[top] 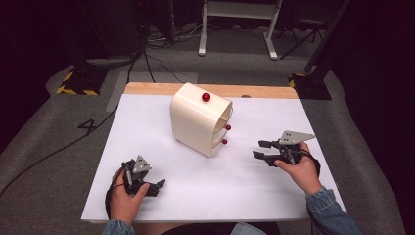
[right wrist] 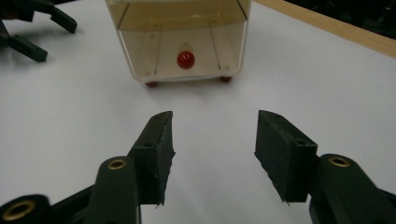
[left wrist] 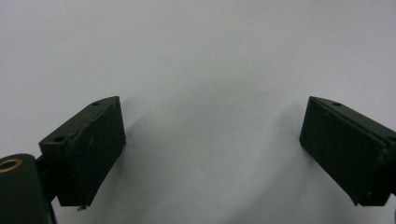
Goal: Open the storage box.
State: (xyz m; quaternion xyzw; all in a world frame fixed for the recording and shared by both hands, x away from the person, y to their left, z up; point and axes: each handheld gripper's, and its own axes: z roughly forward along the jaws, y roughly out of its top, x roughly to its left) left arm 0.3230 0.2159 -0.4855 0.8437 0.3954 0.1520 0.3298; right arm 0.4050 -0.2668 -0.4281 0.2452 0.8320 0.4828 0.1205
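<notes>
Cream drawer box (top: 200, 119) w/ red knobs (top: 206, 97) sits bench (top: 274, 191) centre. Left gripper (top: 155, 187) at 7 o'clock, fingers wide, empty. Right gripper (top: 261, 149) at 3 o'clock, fingers (right wrist: 156, 144) parted, empty, facing box front (right wrist: 182, 56), well apart.

A cream drawer box (top: 198, 122) with glossy red knobs (top: 206, 97) sits on the white bench (top: 147, 147), which has a pale wood far edge. Both claws are black with grey plates; the sleeves (top: 333, 210) are blue denim.
</notes>
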